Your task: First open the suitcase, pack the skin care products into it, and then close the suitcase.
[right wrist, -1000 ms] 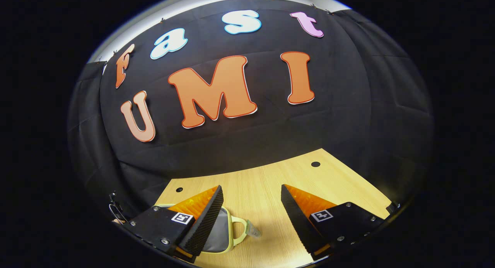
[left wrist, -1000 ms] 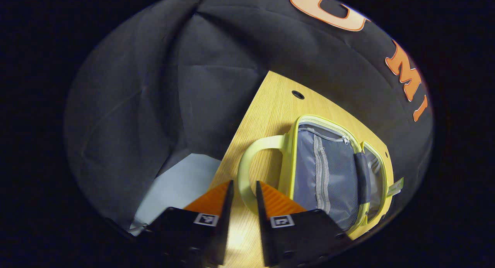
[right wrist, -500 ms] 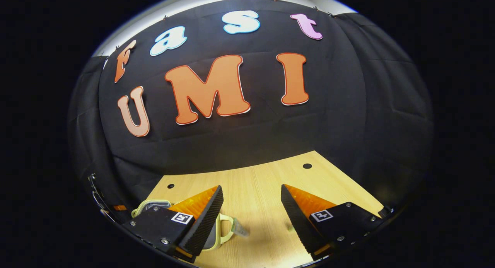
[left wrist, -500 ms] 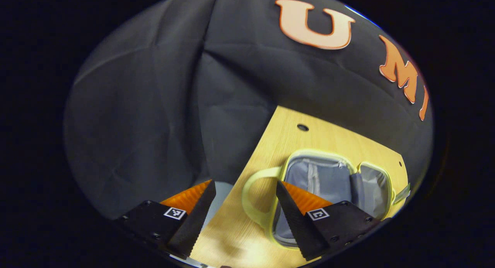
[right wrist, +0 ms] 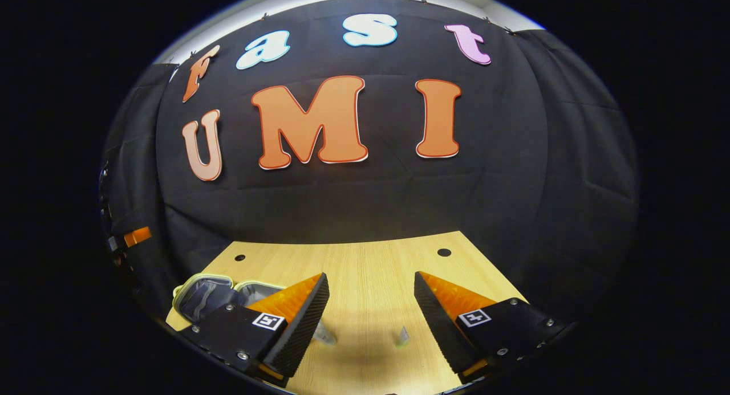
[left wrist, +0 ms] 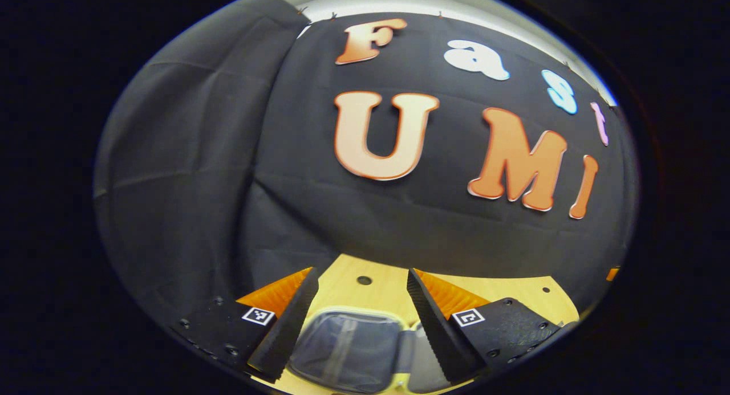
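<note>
In the left gripper view, the left gripper [left wrist: 360,286] hangs with its two fingers spread wide and nothing between them. Each finger is a black wedge with a saw-toothed inner edge, an orange ribbed face on the outer slope, and a small square black-and-white marker on its black base block. Below the gap lies the suitcase [left wrist: 348,349], opened flat: a small soft case with a pale yellow-green rim and rounded corners, lined in grey fabric with a light zip running down the near panel. Its second half [left wrist: 419,363] sits just behind the right-hand finger. It rests on a light wooden table [left wrist: 381,281] with fine straight grain and small round dark holes near the far edge.

In the right gripper view, the right gripper [right wrist: 370,298] is likewise spread apart and holds nothing, with the same serrated black wedges and orange ribbed faces. Between them the table [right wrist: 365,264] is bare wood, except for two small, pale, translucent items: one [right wrist: 324,333] just beside the left-hand finger, and one [right wrist: 402,336] nearer the right-hand finger; what they are cannot be told. The open suitcase [right wrist: 205,295] lies at the table's left, partly behind the left-hand finger, showing its grey lining and yellow-green edging.
</note>
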Tool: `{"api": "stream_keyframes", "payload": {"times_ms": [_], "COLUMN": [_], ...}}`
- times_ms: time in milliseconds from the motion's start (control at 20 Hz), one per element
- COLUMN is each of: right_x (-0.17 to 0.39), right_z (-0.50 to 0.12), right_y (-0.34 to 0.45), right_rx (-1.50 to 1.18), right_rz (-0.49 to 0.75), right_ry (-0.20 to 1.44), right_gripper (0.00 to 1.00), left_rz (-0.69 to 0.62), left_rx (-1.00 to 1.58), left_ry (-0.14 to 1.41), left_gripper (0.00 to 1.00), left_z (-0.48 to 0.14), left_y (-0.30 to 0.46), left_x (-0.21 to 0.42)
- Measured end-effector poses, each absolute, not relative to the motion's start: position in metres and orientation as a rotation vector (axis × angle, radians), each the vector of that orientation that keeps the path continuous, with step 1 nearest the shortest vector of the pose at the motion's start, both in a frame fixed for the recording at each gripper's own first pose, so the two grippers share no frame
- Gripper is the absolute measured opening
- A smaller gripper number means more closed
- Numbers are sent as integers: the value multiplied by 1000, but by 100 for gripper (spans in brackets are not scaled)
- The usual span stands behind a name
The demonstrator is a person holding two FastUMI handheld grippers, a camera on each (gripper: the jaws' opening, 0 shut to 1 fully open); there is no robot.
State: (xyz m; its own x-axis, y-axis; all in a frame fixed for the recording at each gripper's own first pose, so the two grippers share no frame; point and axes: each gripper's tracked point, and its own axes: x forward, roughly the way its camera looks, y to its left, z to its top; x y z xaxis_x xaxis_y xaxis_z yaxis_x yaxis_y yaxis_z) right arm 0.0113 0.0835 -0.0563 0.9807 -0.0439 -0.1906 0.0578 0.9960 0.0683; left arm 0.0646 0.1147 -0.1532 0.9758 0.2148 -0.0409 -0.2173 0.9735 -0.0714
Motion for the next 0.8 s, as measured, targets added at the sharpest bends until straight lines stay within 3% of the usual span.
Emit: {"api": "stream_keyframes", "payload": {"times_ms": [300, 550, 800], "right_x": [13, 15, 16], "right_z": [-78, -97, -120], "right_y": [44, 13, -19], "right_rx": [74, 53, 65], "right_rz": [-23, -11, -33], "right_ry": [242, 283, 329], "right_gripper": [95, 95, 95], "left_rz": [14, -109, -105], "left_rx": [-84, 25, 155], "left_ry": [-11, 102, 235], "left_gripper": [97, 97, 97], "left_z": [-166, -247, -350], "left_y": [-79, -201, -248], "left_x": [75, 79, 96]}}
